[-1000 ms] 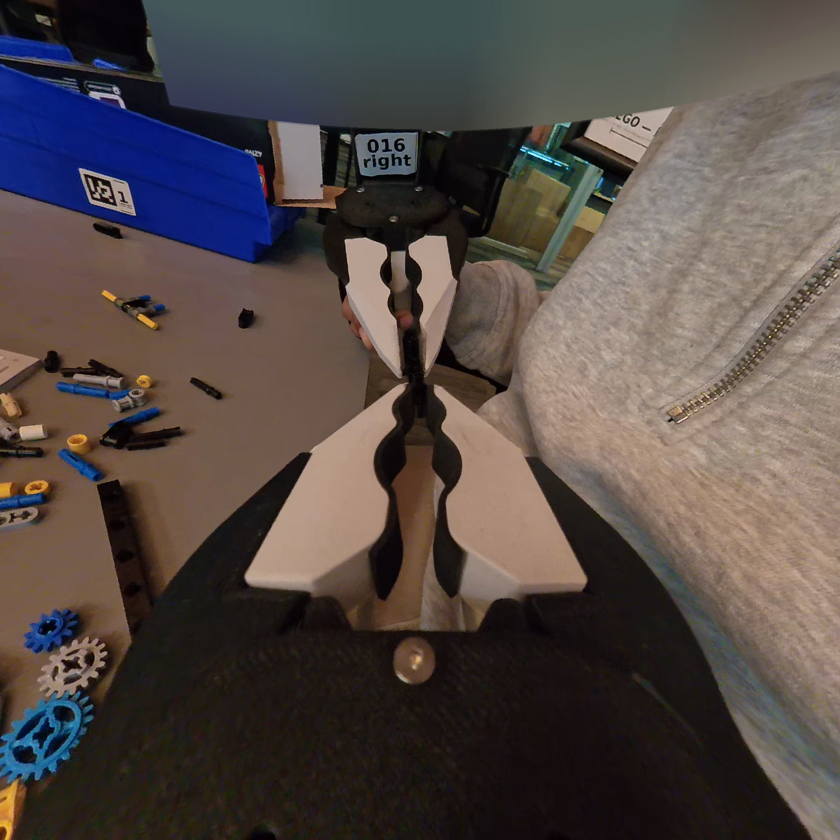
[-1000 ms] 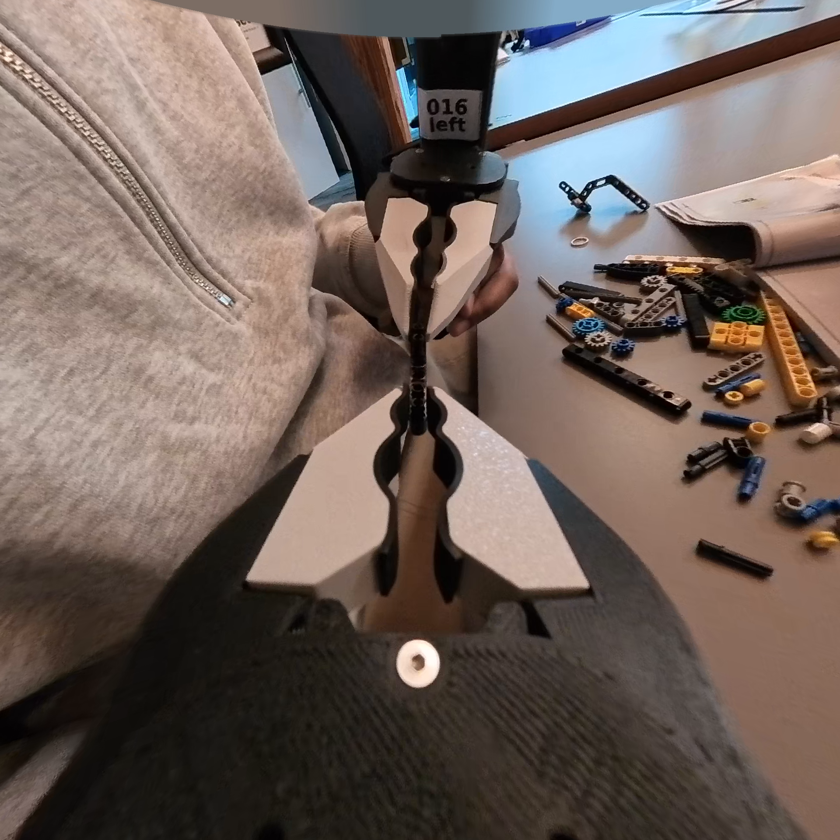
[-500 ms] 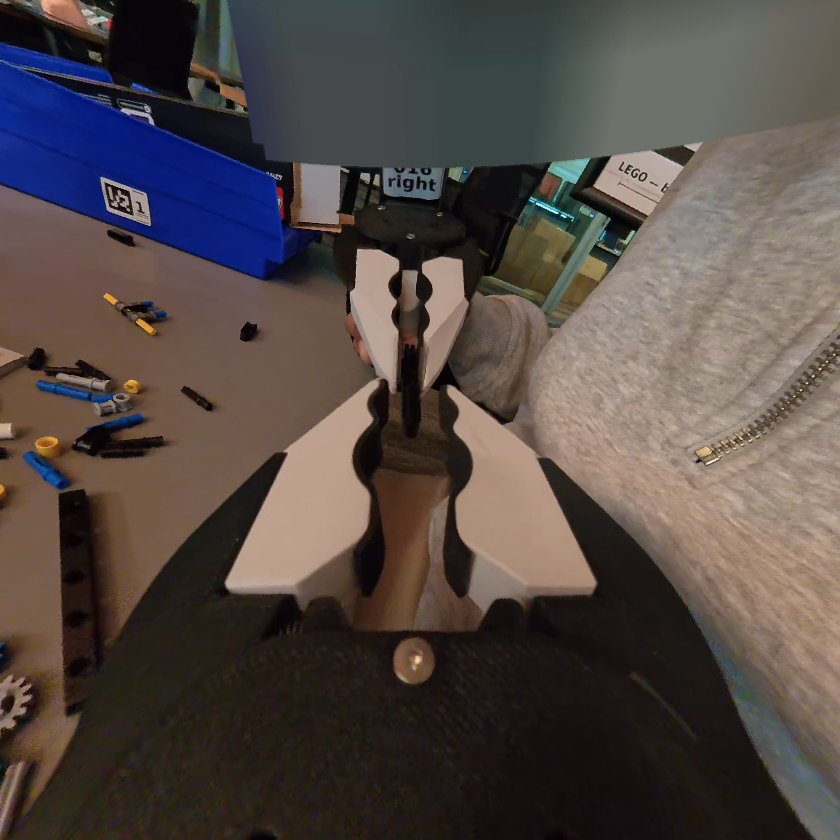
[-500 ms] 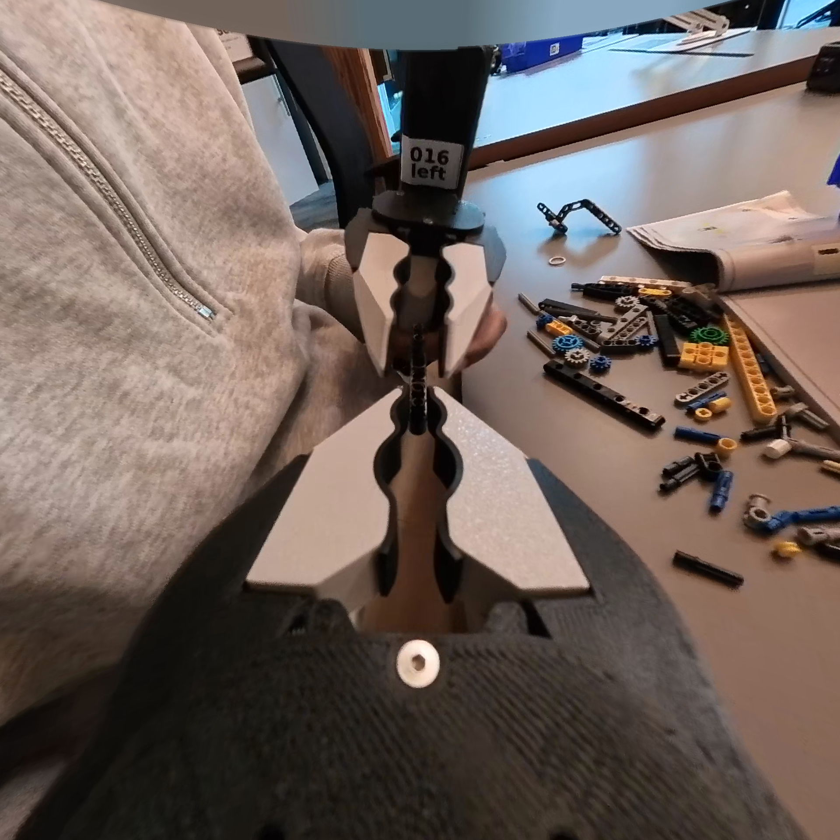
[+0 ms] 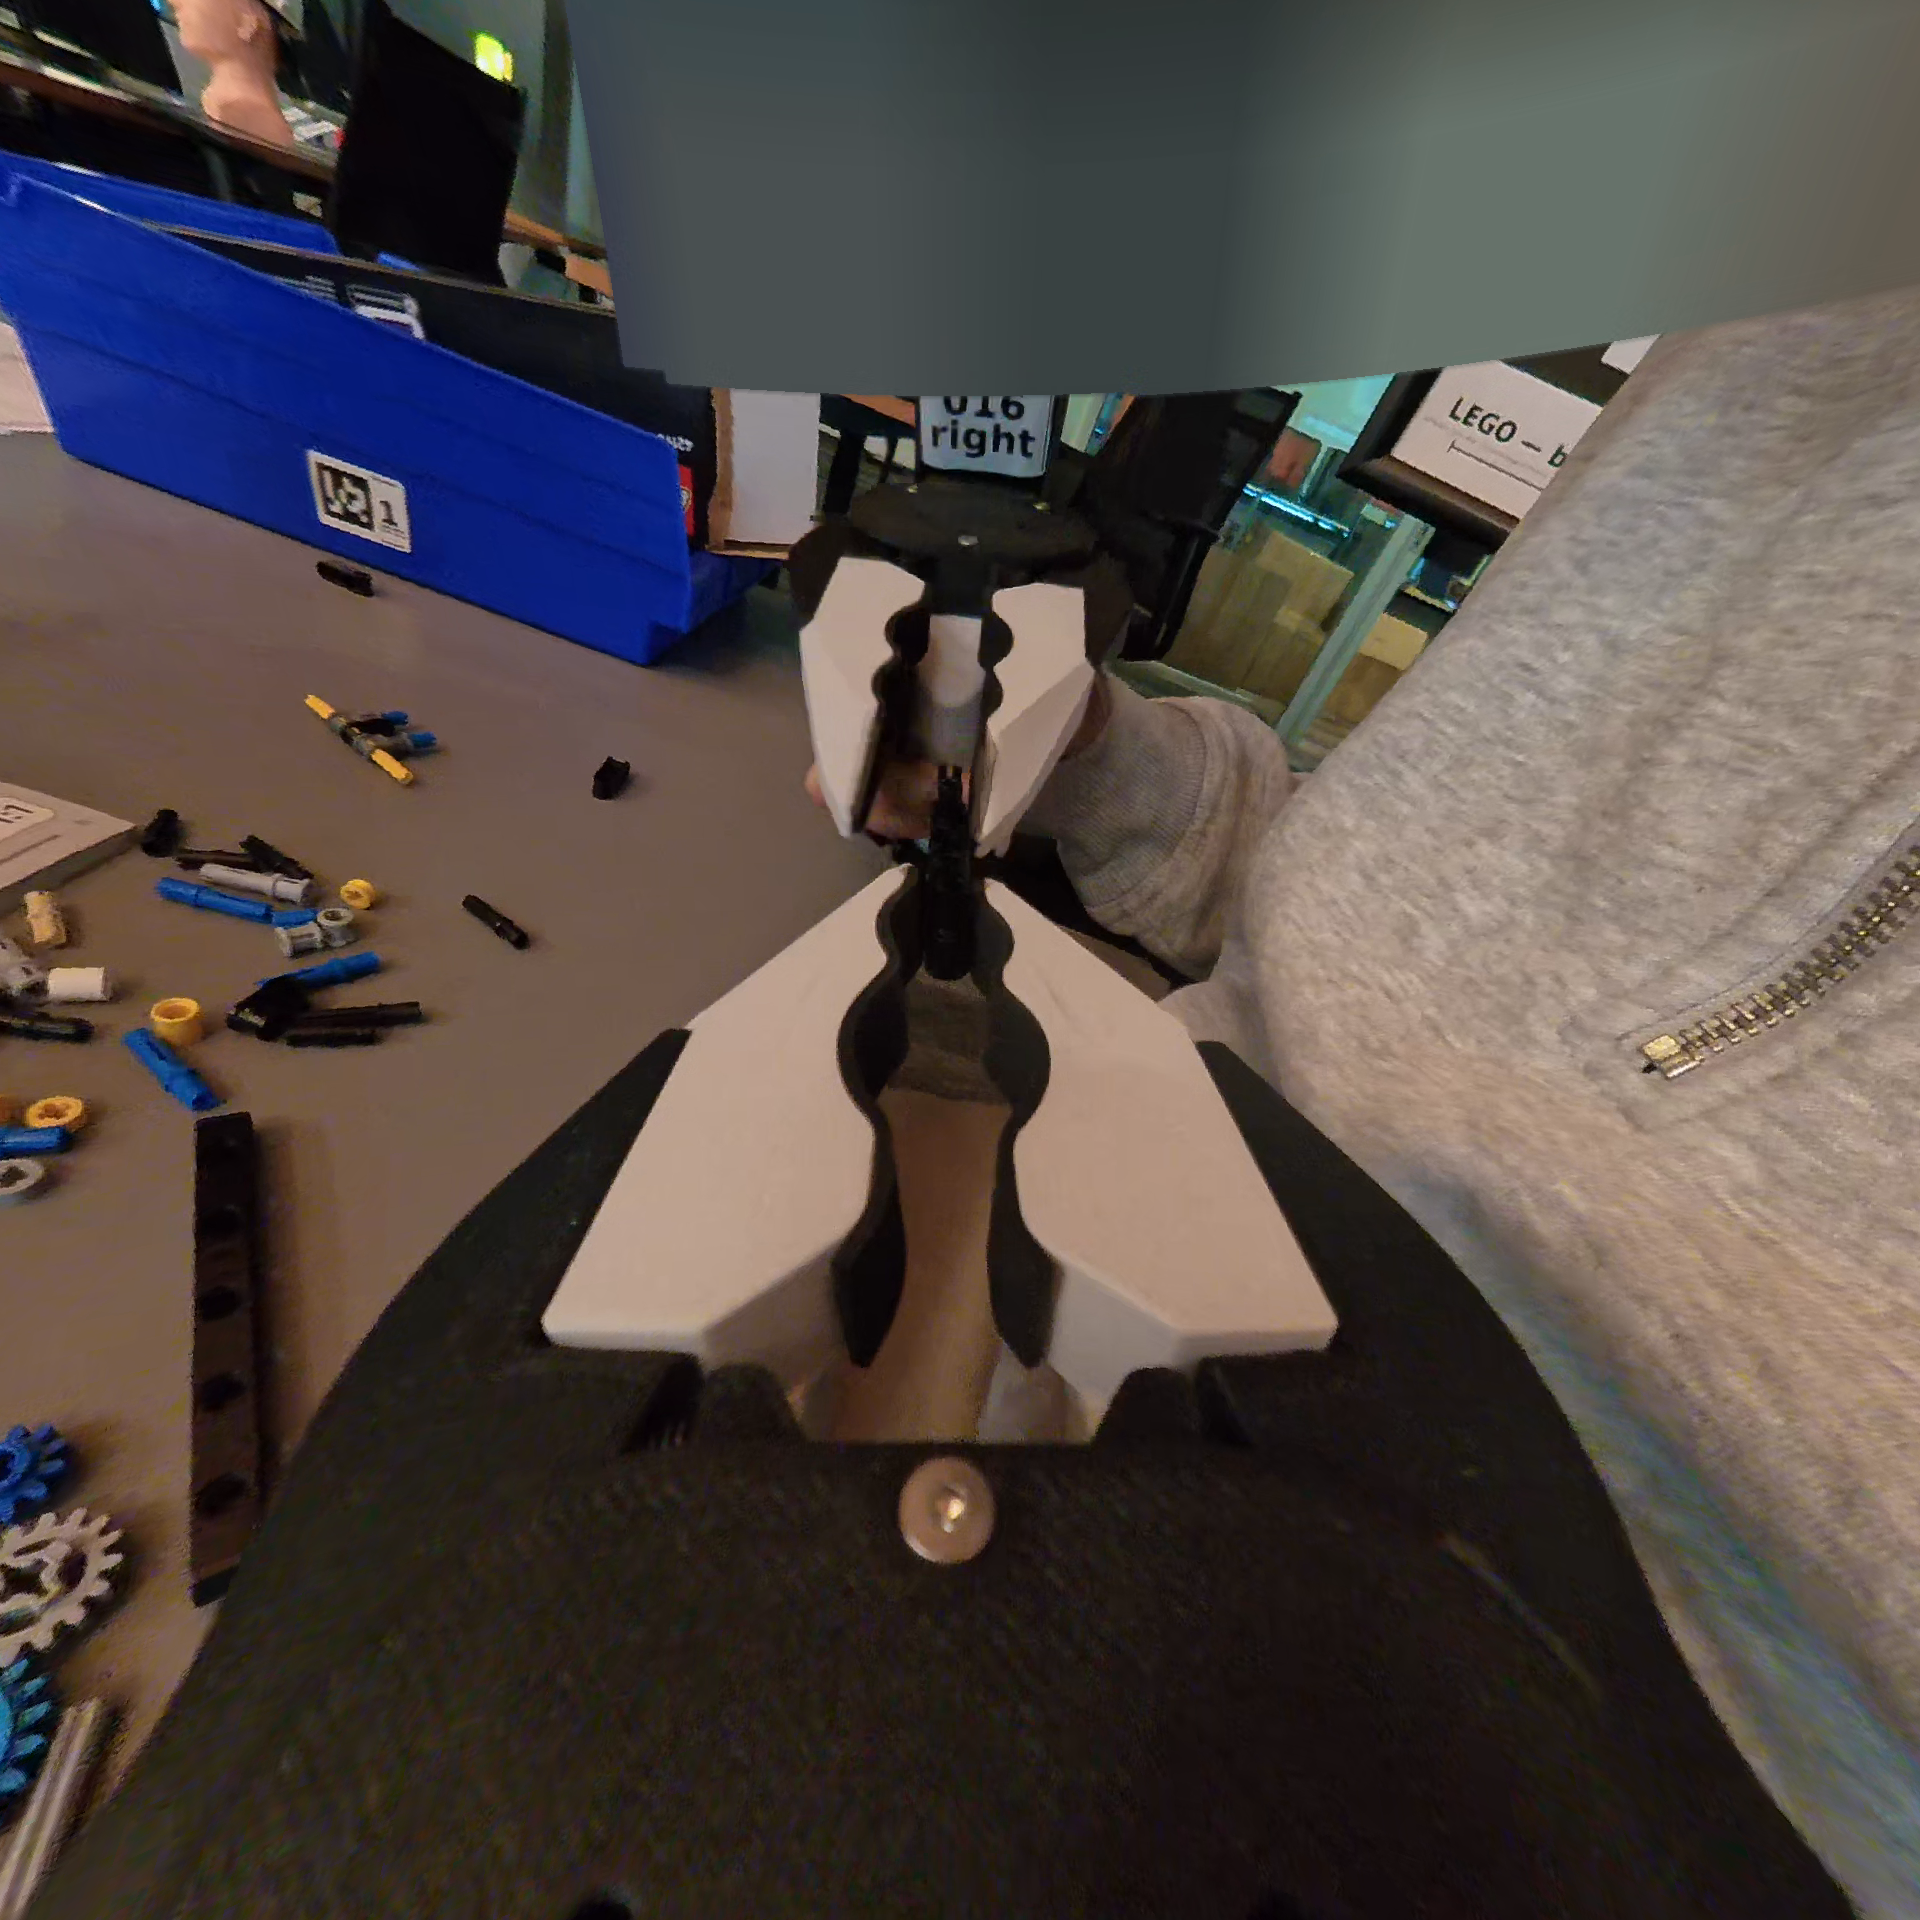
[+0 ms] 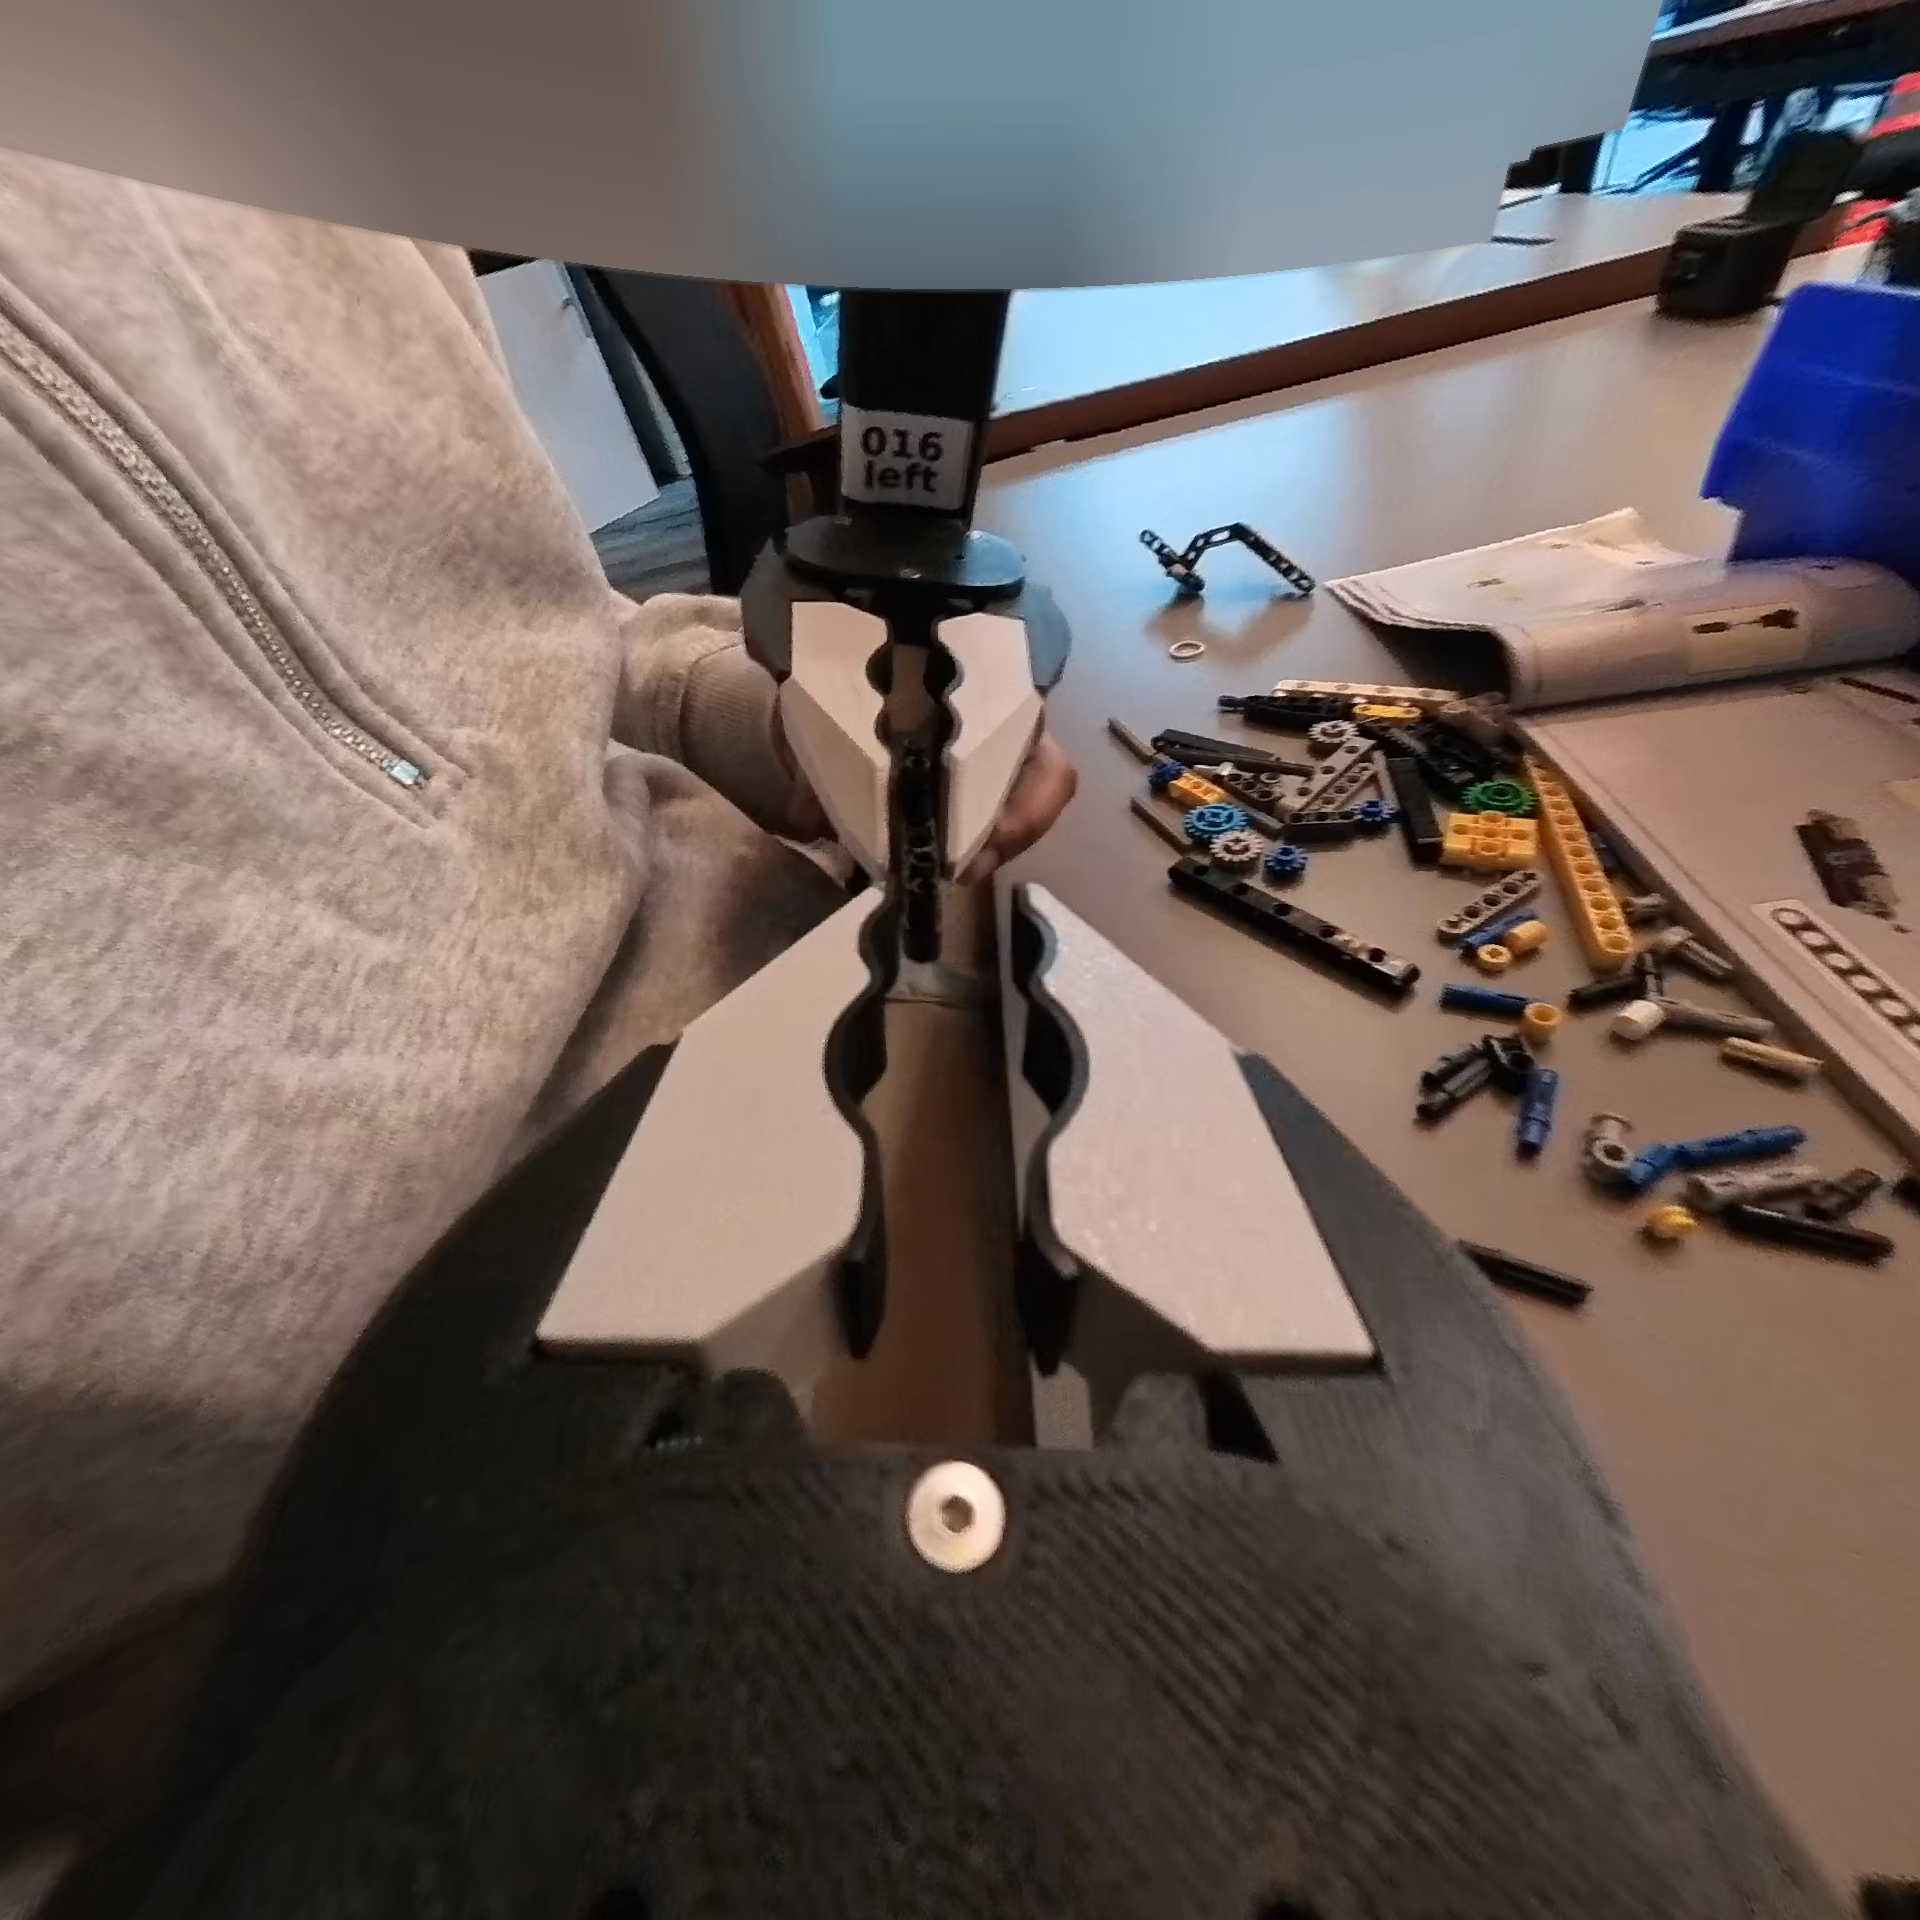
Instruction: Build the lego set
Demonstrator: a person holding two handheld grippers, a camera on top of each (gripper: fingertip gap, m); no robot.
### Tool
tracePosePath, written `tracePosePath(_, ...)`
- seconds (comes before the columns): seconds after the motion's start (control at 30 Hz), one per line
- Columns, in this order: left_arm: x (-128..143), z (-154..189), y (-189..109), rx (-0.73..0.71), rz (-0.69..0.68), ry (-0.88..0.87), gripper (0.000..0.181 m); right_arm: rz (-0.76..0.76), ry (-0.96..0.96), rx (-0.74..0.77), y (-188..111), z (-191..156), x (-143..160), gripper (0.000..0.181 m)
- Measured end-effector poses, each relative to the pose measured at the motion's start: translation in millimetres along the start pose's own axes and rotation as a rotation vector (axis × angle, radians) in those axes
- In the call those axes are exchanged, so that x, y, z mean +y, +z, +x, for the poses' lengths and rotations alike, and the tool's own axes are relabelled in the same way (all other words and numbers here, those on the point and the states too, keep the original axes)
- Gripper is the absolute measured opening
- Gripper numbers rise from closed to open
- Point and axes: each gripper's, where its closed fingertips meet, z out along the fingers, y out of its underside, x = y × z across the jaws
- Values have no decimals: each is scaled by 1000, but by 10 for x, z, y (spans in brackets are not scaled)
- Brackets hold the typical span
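Note:
A thin black lego piece [image 5: 948, 925] hangs in the air between the two grippers, off the table edge in front of a person's grey hoodie [image 5: 1558, 831]. My left gripper [image 5: 948, 894] is shut on its near end. In the right wrist view the left gripper [image 6: 920, 873] grips the piece [image 6: 920, 810], whose lower end pokes out toward me. My right gripper [image 6: 951, 899] is open, jaws apart; the piece's tip lies close to its left finger. The right gripper also shows in the left wrist view [image 5: 923, 836], open.
Loose lego parts lie scattered on the grey table [image 5: 623, 831]: a long black beam [image 5: 223, 1351], gears [image 5: 52, 1579], a pile with a yellow beam [image 6: 1579, 873] and a black beam [image 6: 1288, 925]. A blue bin [image 5: 416, 436] and an instruction booklet [image 6: 1558, 613] stand farther back. The grippers are tip to tip, or close to it.
One second ago both grippers were shut on the piece. Then the left opened while the right held it. Now the left has shut on it and the right has opened.

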Motion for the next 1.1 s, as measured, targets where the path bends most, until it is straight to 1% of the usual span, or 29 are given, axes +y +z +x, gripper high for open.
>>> tracePosePath(0.1, -14, -33, -26, -24, 11, 16, 6, 51, 16, 17, -95, 45, -75, 20)
tracePosePath(0.17, -21, -44, -36, -32, 15, 25, 6, 74, 20, 13, -126, 42, -113, 17)
tracePosePath(0.33, -42, -54, -46, -39, 25, 35, 6, 55, 9, 10, -81, 25, -84, 12)
tracePosePath(0.5, -9, -42, -29, -34, 6, 41, 6, 67, 9, -1, -60, 0, -105, 12)
tracePosePath(0.87, 101, -79, 12, -90, -82, 138, 6, -54, -23, 15, 7, -23, 50, 9)
tracePosePath(0.97, 86, -165, -5, -158, -84, 176, 6, -48, -44, 77, -23, 63, 29, 14)
tracePosePath(1.07, 68, -362, -50, -314, -96, 279, 6, -8, -93, 266, -132, 326, -67, 28)
tracePosePath(1.1, 86, -399, -54, -346, -114, 318, 6, -5, -125, 310, -161, 370, -90, 28)
